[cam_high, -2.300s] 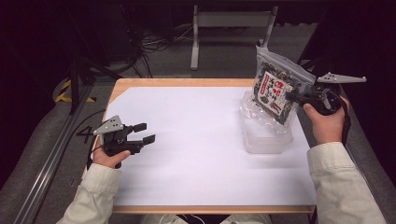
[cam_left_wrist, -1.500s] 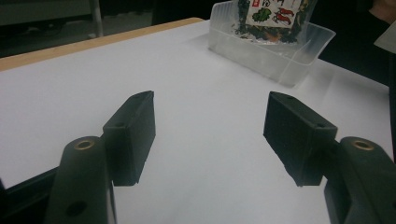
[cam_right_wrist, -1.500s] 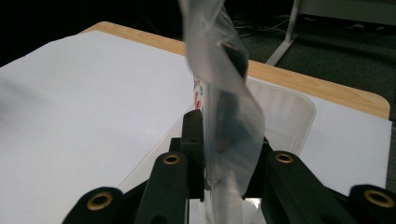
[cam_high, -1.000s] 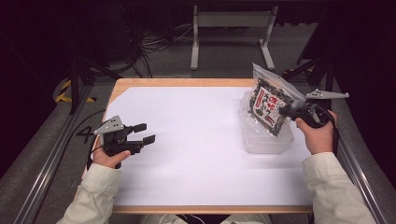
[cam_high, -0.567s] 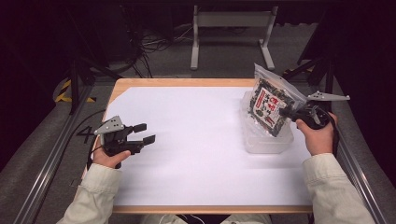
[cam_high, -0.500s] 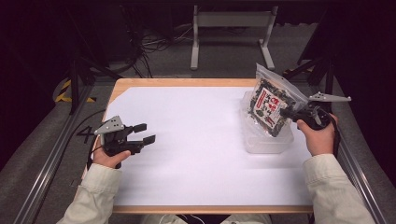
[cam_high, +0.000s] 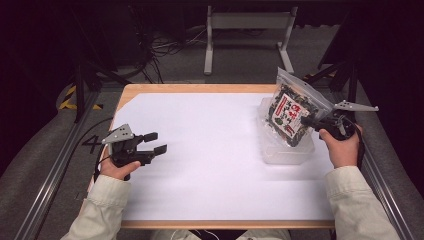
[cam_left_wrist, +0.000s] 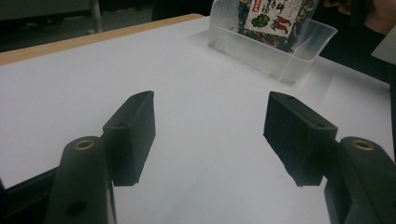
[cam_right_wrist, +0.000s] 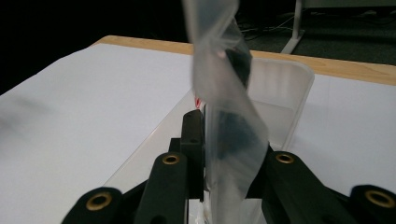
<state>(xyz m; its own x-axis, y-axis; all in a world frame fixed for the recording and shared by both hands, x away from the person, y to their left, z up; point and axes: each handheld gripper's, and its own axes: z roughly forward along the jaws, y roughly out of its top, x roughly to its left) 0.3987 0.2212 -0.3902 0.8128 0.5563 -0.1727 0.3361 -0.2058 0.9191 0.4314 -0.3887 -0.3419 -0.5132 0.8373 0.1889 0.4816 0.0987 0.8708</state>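
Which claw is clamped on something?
The right claw: shut on the edge of the clear plastic snack bag over the clear plastic bin. The left claw is open, holding nothing.

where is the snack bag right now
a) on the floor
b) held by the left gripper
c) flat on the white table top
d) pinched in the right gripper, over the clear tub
d: the right gripper is shut on the snack bag, which hangs tilted into the clear tub.

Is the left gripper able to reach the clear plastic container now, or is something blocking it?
Probably yes. Bare white table lies between the open left gripper and the clear plastic container; only distance remains.
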